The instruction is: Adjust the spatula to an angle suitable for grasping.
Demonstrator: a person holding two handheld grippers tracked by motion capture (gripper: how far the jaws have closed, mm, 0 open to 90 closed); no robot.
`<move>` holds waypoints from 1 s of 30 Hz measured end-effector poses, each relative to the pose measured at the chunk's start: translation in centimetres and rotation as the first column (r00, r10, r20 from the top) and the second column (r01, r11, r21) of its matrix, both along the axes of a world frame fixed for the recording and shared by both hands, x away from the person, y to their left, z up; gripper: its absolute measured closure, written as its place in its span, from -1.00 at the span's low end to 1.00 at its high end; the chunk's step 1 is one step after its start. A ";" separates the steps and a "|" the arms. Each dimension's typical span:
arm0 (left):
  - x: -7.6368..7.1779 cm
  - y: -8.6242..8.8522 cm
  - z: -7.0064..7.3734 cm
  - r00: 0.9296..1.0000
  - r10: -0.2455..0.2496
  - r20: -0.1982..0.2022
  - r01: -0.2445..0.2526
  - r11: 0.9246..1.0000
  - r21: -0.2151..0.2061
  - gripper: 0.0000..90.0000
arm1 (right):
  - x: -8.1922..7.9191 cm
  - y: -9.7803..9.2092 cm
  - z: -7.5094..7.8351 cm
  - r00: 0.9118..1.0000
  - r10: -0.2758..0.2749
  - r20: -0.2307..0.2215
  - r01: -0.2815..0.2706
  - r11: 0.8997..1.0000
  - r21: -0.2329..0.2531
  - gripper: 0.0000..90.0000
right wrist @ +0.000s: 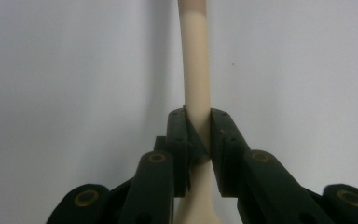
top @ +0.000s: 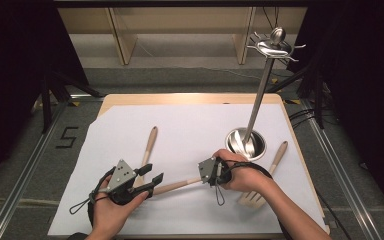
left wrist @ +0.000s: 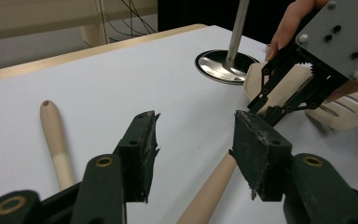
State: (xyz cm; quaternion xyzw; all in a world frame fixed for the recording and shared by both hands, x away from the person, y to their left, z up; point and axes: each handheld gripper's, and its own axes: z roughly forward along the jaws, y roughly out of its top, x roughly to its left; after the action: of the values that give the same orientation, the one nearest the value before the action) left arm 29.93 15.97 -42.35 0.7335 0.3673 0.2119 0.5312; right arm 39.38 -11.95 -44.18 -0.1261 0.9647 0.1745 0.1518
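**Right gripper pinches a wooden spoon handle; left gripper spread around its end**

Nearest the person, the left gripper (top: 150, 176) sits low over the white sheet (top: 190, 125), its jaws spread wide. In the left gripper view the spoon (left wrist: 209, 191) handle runs up between those jaws, close to the right one, and I cannot tell whether it touches either pad.

Just beyond, the right gripper (top: 203, 172) is clamped on the same spoon (top: 177, 186) farther along the handle, toward its head. The right gripper view shows the two jaws pressed against the pale handle (right wrist: 196, 84) from both sides, the shaft running straight away from them over the sheet. In the high view the handle spans the gap between the two grippers, slanting slightly up to the right; whether it rests on the sheet or is lifted off it is unclear.

Beside the right hand lies a slotted spatula (top: 260, 192), its handle pointing away to the right. A second spoon (top: 148, 147) lies left of centre, its handle pointing away.

Farther back stands a metal rack (top: 260, 95): a round base (top: 245, 142) on the sheet, a tall pole, and a ring of hooks (top: 275, 47) at the top.
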 end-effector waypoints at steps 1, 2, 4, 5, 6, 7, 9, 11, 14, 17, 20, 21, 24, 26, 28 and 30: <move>0.0 0.0 0.0 1.000 0.002 0.005 -0.002 1.000 -0.004 0.09 | 0.2 -0.1 0.2 1.000 0.023 0.018 -0.023 1.000 -0.002 0.77; -0.1 0.1 0.1 1.000 0.009 0.006 -0.009 1.000 0.003 0.09 | 0.0 -0.4 0.2 1.000 -0.018 0.011 0.018 1.000 0.013 0.77; -0.1 0.1 0.3 1.000 0.013 0.014 -0.013 1.000 -0.003 0.09 | 0.3 -0.6 0.4 1.000 0.008 0.020 -0.009 0.999 0.031 0.77; -0.1 0.2 0.3 1.000 0.020 0.019 -0.020 1.000 -0.006 0.09 | 0.3 -0.8 0.5 1.000 0.007 0.001 -0.007 0.999 0.041 0.77; -0.1 0.2 0.3 0.999 0.016 0.028 -0.016 1.000 -0.014 0.09 | 0.2 -1.1 0.7 0.999 -0.034 -0.006 0.034 0.997 0.064 0.77; -0.2 0.3 0.4 0.999 0.026 0.027 -0.026 1.000 -0.015 0.09 | 0.3 -1.3 0.9 1.000 -0.030 0.002 0.030 0.997 0.074 0.77; -0.2 0.3 0.4 0.999 0.031 0.042 -0.030 0.999 -0.025 0.09 | 0.5 -1.6 1.3 1.000 -0.025 0.004 0.024 0.993 0.117 0.77; -0.3 0.4 0.6 0.998 0.043 0.053 -0.042 0.999 -0.035 0.09 | 0.5 -2.1 1.7 0.996 -0.084 0.001 0.083 0.984 0.156 0.77; -0.5 0.5 0.9 0.994 0.056 0.091 -0.050 0.997 -0.060 0.10 | 0.8 -2.8 2.3 0.985 -0.170 0.001 0.165 0.956 0.243 0.77; -0.6 0.5 1.1 0.995 0.053 0.084 -0.048 0.997 -0.060 0.10 | 1.0 -3.1 2.5 0.982 -0.189 0.002 0.181 0.942 0.283 0.77; -0.4 0.3 0.8 0.998 0.032 0.053 -0.028 0.997 -0.070 0.15 | 1.0 -3.3 2.6 0.972 -0.231 -0.039 0.231 0.914 0.334 0.77; -0.3 0.1 0.7 0.999 0.025 0.039 -0.022 0.997 -0.075 0.15 | 1.0 -3.4 2.8 0.969 -0.244 -0.043 0.243 0.906 0.345 0.77; 0.2 -0.4 0.6 1.000 0.004 0.005 -0.003 0.997 -0.074 0.12 | 1.1 -3.6 2.9 0.961 -0.269 -0.062 0.271 0.881 0.389 0.77; 0.9 -0.8 0.6 1.000 -0.012 -0.023 0.011 0.997 -0.076 0.06 | 1.1 -3.7 3.0 0.958 -0.281 -0.058 0.278 0.862 0.423 0.77; 1.7 -1.1 0.7 0.998 -0.027 -0.050 0.021 0.994 -0.106 0.03 | 1.1 -3.7 3.3 0.953 -0.294 -0.067 0.292 0.842 0.454 0.77; 2.4 -1.4 0.8 0.997 -0.031 -0.065 0.024 0.994 -0.105 -0.02 | 0.9 -3.7 3.6 0.948 -0.306 -0.082 0.306 0.817 0.488 0.77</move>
State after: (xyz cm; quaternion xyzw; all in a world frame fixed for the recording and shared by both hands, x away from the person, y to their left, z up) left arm 32.35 14.53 -41.51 0.7165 0.3852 0.1609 0.5589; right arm 40.26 -15.66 -40.60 0.0736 0.8952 0.3887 0.2052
